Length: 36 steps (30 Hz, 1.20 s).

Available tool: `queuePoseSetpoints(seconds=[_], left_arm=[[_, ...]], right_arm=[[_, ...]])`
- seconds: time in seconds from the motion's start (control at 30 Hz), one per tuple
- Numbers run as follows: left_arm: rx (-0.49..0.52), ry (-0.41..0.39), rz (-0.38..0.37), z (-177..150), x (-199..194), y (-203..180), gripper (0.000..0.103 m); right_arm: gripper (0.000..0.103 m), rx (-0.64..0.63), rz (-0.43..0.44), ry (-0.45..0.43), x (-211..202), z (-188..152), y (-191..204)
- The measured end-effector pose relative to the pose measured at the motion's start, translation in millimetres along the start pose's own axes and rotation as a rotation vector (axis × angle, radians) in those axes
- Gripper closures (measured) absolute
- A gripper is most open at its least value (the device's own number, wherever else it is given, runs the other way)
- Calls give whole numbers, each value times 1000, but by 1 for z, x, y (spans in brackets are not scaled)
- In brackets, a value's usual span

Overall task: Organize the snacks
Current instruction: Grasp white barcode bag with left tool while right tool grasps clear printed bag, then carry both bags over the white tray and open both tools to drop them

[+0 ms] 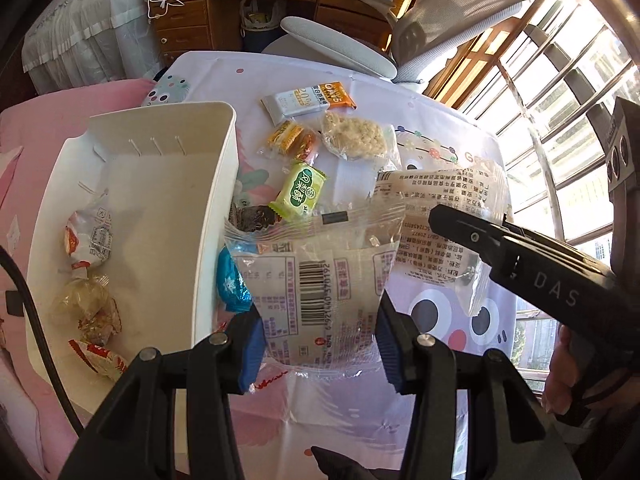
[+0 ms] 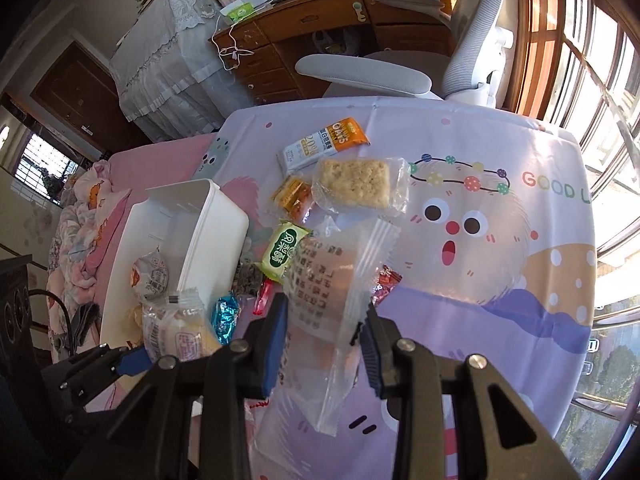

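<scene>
My left gripper [image 1: 320, 340] is shut on a clear-wrapped cake packet with a barcode [image 1: 316, 280], held above the table beside the white bin [image 1: 208, 208]. My right gripper [image 2: 324, 344] is shut on a second clear snack packet with printed text [image 2: 324, 280]; it shows in the left wrist view [image 1: 436, 200] too. The left gripper's packet also shows in the right wrist view [image 2: 180, 332]. The bin [image 2: 216, 236] holds several wrapped snacks [image 1: 90, 240]. On the cloth lie a green packet [image 1: 302, 190], a rice cracker [image 1: 356, 136], an oats bar [image 1: 308, 100] and orange packets [image 1: 292, 138].
A blue foil candy [image 1: 230, 284] and a dark packet [image 1: 252, 218] lie by the bin wall. A red candy [image 2: 386, 280] lies right of my right packet. A grey office chair [image 2: 400, 76] and a wooden desk [image 2: 320, 24] stand beyond the table. Pink bedding [image 2: 92, 208] lies left.
</scene>
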State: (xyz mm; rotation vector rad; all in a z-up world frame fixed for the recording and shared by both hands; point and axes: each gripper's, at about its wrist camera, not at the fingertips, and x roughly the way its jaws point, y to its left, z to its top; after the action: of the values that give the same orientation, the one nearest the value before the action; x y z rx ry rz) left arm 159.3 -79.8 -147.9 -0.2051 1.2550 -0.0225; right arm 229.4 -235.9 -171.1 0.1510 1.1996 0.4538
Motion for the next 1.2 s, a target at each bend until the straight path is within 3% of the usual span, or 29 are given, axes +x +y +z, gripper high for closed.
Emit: queuePoseSetpoints(seconds=[0.5,0.83,1.2], left_arm=[[31,-31,-14,-29,-76,58,56],[127,-10,-25,-39,-92,100,56],[208,31,-54,-42,-90,154,55]], right_arm=[[69,0,-56,-19,-51,-38,47],[69,58,-73,15,-56,-66,104],[68,81,-62,-24,-51,-89,184]])
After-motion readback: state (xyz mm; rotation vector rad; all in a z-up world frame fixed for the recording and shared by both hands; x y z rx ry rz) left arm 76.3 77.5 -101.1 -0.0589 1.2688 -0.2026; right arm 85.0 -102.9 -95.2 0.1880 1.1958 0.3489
